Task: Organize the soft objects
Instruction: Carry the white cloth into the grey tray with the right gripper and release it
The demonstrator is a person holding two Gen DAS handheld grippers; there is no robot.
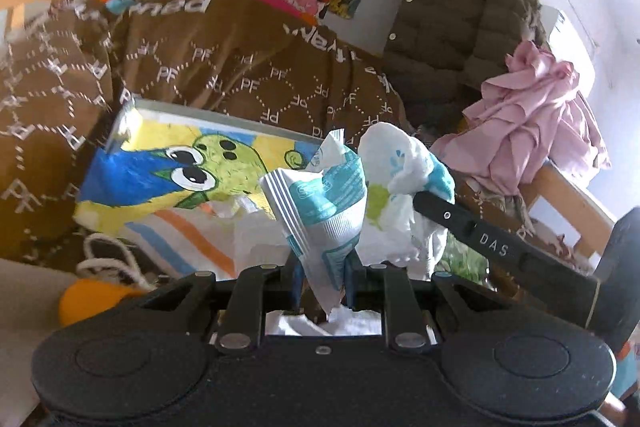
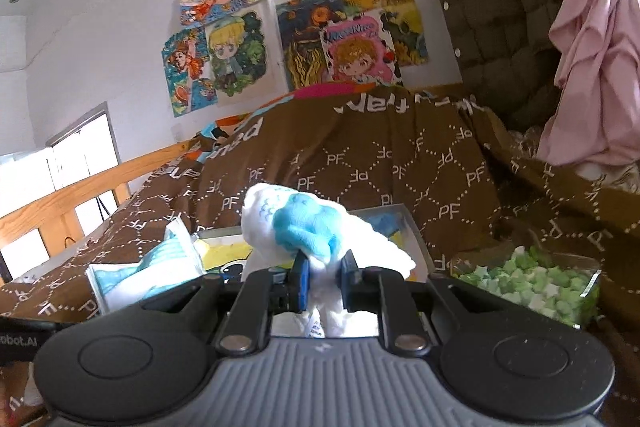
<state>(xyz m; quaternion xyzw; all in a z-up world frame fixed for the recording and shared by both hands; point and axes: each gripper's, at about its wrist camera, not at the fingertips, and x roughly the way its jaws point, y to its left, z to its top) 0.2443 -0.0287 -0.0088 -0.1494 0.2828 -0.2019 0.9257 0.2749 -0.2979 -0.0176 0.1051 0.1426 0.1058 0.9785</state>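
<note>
Tongs both clamp limp, light cloth above the painted box: left gripper pinches a white-and-teal striped piece, right gripper a white-and-blue bundle, best held mid-bunch.

Ahead of both tongs the way is closed by the brown patterned blanket heaped on the bed, rising to mid-frame in the right wrist view. At the right of that view a dark olive quilted jacket and a crumpled pink cloth hang down as a barrier. The clear box of green and white pieces fills the lower right. Open air remains above the blanket, towards the white wall at upper left. The wooden bed rail fences the left edge.
</note>
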